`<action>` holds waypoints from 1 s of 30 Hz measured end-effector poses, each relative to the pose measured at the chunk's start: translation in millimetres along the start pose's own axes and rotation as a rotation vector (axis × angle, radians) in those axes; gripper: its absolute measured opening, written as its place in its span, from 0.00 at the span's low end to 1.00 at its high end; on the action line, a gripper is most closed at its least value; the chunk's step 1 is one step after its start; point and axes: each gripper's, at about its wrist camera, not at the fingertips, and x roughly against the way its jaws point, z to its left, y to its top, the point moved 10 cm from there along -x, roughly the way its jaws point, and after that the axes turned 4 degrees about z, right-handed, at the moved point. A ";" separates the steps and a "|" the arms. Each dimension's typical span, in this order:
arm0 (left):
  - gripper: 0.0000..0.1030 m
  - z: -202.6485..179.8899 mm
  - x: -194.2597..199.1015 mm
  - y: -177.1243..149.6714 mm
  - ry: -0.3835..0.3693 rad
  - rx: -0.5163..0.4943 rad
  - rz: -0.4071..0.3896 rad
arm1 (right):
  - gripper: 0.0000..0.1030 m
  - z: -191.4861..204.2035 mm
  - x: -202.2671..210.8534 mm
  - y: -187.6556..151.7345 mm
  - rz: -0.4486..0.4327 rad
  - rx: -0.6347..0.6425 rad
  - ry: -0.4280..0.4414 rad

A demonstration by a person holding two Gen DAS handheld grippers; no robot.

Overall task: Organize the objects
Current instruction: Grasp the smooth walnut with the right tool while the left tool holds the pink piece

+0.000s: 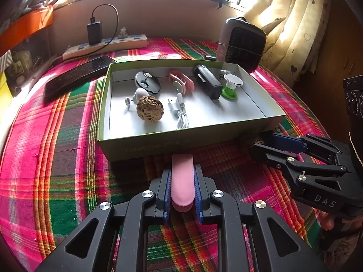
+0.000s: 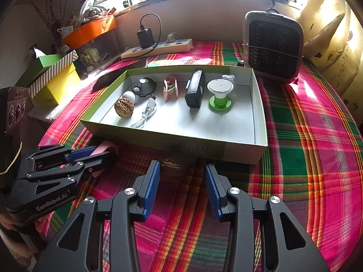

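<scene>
Here, left tool (image 1: 182, 176) clamping pink clip (image 1: 182, 181), right tool (image 2: 181, 170) apart, walnut (image 2: 173, 165) just ahead.

Woven plaid cloth (image 1: 56, 158), matt, ribbed. Box (image 1: 145, 144): matt card, white inside. Walnut (image 1: 149, 111): rough, pitted. Pink clip (image 1: 182, 181): smooth matt plastic. Phone (image 1: 74, 78): glossy black. Gripper (image 1: 182, 189): matt black plastic, ridged blue pads (image 2: 150, 185), shiny metal rivets.

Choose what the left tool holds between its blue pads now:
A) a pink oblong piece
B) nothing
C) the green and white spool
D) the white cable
A: in the left wrist view the left tool is shut on the pink oblong piece, just outside the box; cable and spool lie inside it.
</scene>
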 end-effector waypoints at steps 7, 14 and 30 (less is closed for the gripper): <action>0.16 4.2 0.6 -0.4 -0.009 0.018 -0.008 | 0.40 2.5 -9.1 0.4 0.020 0.015 -0.030; 0.16 5.1 0.7 -0.4 -0.020 0.025 -0.012 | 0.40 3.3 -12.2 2.1 0.018 0.036 -0.075; 0.16 5.0 0.8 -0.1 -0.009 0.015 -0.015 | 0.31 0.6 -9.4 0.0 0.017 0.038 -0.091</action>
